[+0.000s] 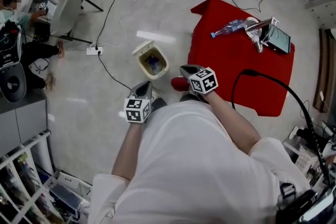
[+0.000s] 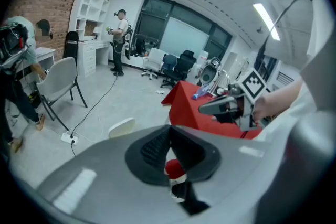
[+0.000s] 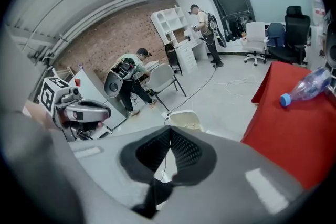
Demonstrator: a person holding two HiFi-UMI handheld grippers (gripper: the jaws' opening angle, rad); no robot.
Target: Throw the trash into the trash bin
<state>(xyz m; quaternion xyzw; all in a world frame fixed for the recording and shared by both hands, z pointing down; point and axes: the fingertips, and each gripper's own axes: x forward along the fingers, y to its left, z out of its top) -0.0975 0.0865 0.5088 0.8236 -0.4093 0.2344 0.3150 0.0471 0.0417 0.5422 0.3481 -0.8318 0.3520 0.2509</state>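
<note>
Left gripper view shows the left gripper [image 2: 170, 127] with its jaws pressed together and nothing between them; in the right gripper view the right gripper [image 3: 170, 128] is clenched and empty likewise. In the head view both hang side by side before the person [image 1: 199, 165], above the floor [image 1: 105, 107]. Just beyond them the trash bin [image 1: 142, 63] stands on the floor, lid [image 1: 143, 48] tipped open, something bluish inside. A plastic bottle [image 1: 229, 27] lies near the far edge of the red table [image 1: 231, 71]
</note>
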